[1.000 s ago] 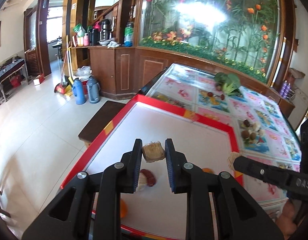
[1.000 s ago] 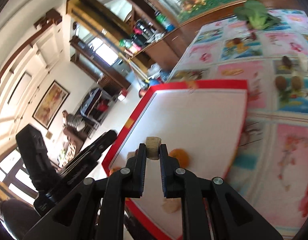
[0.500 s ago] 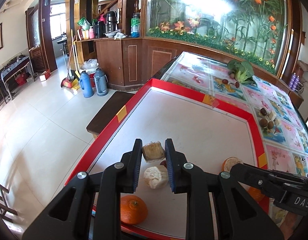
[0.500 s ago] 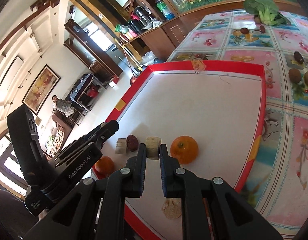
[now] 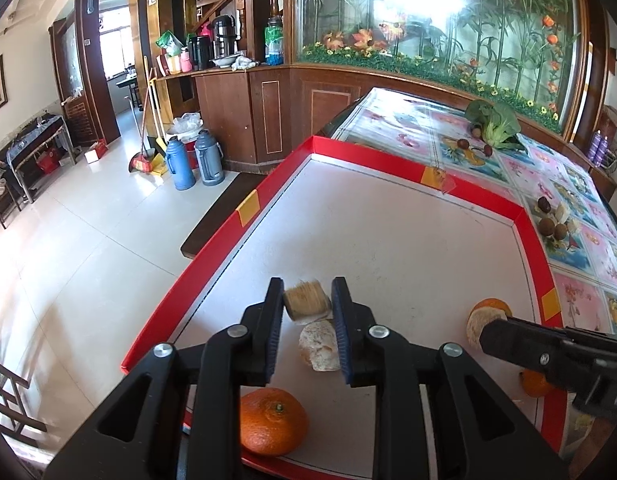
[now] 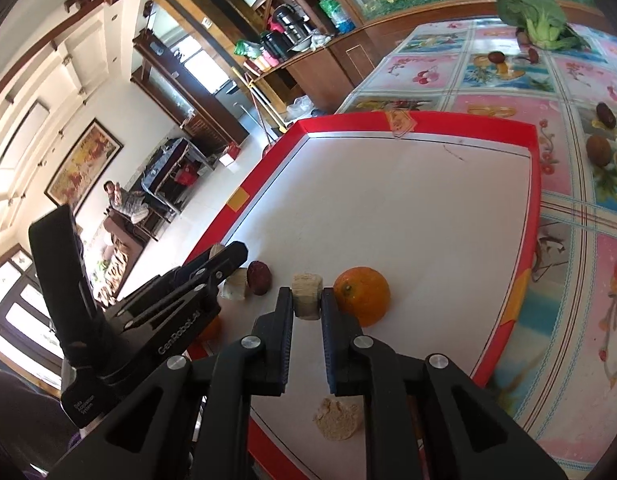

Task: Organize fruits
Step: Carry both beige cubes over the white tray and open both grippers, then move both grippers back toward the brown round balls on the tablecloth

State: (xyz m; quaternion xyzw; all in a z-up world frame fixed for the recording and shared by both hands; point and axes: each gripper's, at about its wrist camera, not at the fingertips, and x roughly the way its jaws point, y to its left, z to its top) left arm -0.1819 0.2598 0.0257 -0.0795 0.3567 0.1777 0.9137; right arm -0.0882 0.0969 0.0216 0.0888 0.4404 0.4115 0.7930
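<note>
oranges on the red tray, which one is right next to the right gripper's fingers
The orange just right of the right gripper, beside the tan chunk that it grips. The other orange lies at the tray's near-left edge, mostly hidden behind the left gripper.

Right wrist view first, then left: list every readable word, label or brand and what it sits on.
"GenRobot.AI": side of the left gripper, right wrist view.
Small white print low on that gripper's handle: too small to read for sure.
White letters on the right gripper, left wrist view: cut off at the frame edge, only a "D" shows.
Labels on the bottles on the wooden counter: too blurred to read.
</note>
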